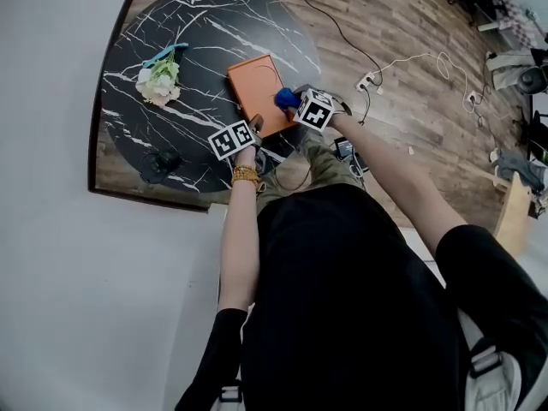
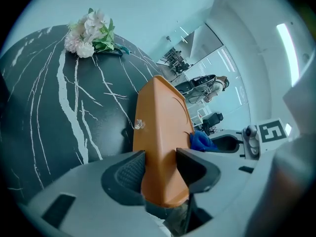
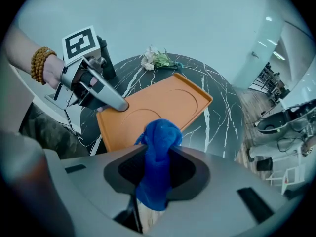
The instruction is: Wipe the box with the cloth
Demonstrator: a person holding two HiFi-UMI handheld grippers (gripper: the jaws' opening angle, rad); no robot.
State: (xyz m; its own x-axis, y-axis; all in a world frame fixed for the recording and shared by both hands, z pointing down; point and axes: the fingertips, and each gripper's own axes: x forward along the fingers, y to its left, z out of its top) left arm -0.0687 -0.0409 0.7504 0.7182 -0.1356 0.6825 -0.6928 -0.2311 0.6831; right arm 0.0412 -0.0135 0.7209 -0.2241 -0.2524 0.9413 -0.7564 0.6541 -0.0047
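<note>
At the table's (image 1: 197,41) edge nearest the person, toward its right side, the orange box (image 1: 255,88) is laid flat on the black, white-veined top, with its long sides running away from that edge. The near left corner of the box is grasped by the left gripper (image 2: 160,167). In the left gripper view the thin rim is seen edge-on between the two dark ribbed pads, which are pressed against it from either side. In the right gripper view one finger of that gripper is seen lying on the box's top face, beside a round line moulded into it.

A blue cloth (image 3: 158,157) is clenched in the right gripper (image 3: 157,169). Its jaws are closed tight on the bunched fabric, and a rounded wad is pushed out beyond the fingertips while a tail hangs behind them. The wad is held at the box's near right edge, just beside the left gripper. Whether the cloth is touching the orange surface cannot be told.

A small bunch of pale flowers (image 1: 159,81) is placed near the table's far left edge, well apart from the box. A small dark object (image 1: 161,163) is seen by the near left edge. A string of amber beads (image 1: 245,175) is worn on the left wrist. Wooden flooring (image 1: 411,101) with loose cables is visible beyond the table's right edge.
</note>
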